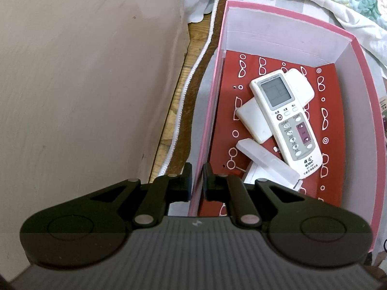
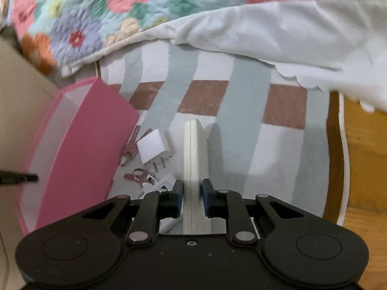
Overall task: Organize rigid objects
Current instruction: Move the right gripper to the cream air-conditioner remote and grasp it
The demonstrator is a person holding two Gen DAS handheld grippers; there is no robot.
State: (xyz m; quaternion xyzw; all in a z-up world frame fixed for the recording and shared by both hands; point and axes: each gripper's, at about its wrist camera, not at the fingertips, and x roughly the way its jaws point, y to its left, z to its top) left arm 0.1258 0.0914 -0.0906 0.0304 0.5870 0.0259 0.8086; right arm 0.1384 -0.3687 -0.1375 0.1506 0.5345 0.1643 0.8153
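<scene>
right gripper (image 2: 191,193) clamped edge-on across a flat cream slab (image 2: 193,159), probably a remote or its back shell, held on its thin side and pointing toward the far end of the striped cloth (image 2: 244,130). gripped close to the near end, so most of the length stuck out past the pads (image 2: 208,195); judged stiff, light, smooth plastic, likely to pivot or slide if swung fast. better hold judged nearer the middle, across the narrow width, as here.

left gripper (image 1: 196,181) pinched on the left wall of the pink box (image 1: 290,12), one finger outside and one inside, apparently steadying it. thin card wall, judged easy to crease under a hard squeeze.

inside the box, on the red patterned liner (image 1: 331,111): a white air-conditioner remote (image 1: 287,118) lying face up across a second cream piece (image 1: 254,120), and a translucent oblong case (image 1: 266,162) near the front. all hard, light plastics; screen and buttons judged scratchable rather than brittle.

outside, on the cloth just right of the box: a white plug adapter (image 2: 154,148) with prongs toward the near side, some pinkish keys (image 2: 131,147) against the box wall, and a ringed bunch (image 2: 139,177) nearer. adapter judged blocky and easy to take across its flat sides; keys thin, flat to the cloth, slippery, better caught by the ring. floral quilt (image 2: 96,12) and white sheet (image 2: 290,31) at the far side.
</scene>
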